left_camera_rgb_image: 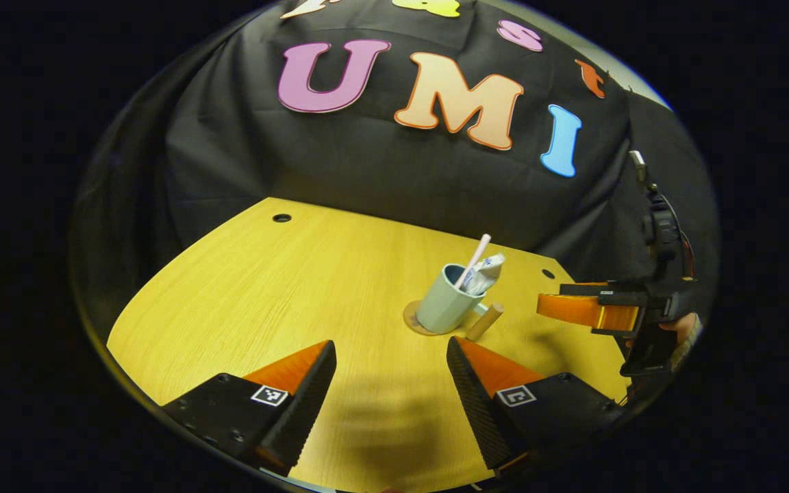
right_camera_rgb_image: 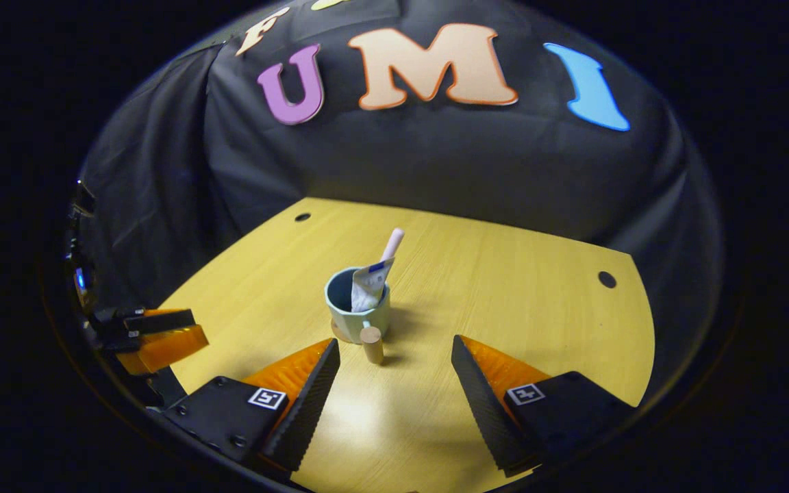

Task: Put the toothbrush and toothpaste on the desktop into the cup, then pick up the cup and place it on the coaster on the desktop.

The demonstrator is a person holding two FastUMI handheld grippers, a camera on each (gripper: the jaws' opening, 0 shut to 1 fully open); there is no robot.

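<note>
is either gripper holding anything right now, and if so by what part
Nothing is held. The left gripper and right gripper both stand open above the desktop; the cup, with toothbrush and toothpaste inside, sits on the coaster.

The cup [left_camera_rgb_image: 444, 303] stands on the coaster [left_camera_rgb_image: 411, 320] on the desk [left_camera_rgb_image: 264, 294]. In the cup lean the toothbrush [left_camera_rgb_image: 473, 260] and the toothpaste [left_camera_rgb_image: 487, 274], side by side. The cup's handle [left_camera_rgb_image: 484, 322] sticks out to the right in the left gripper view
</note>
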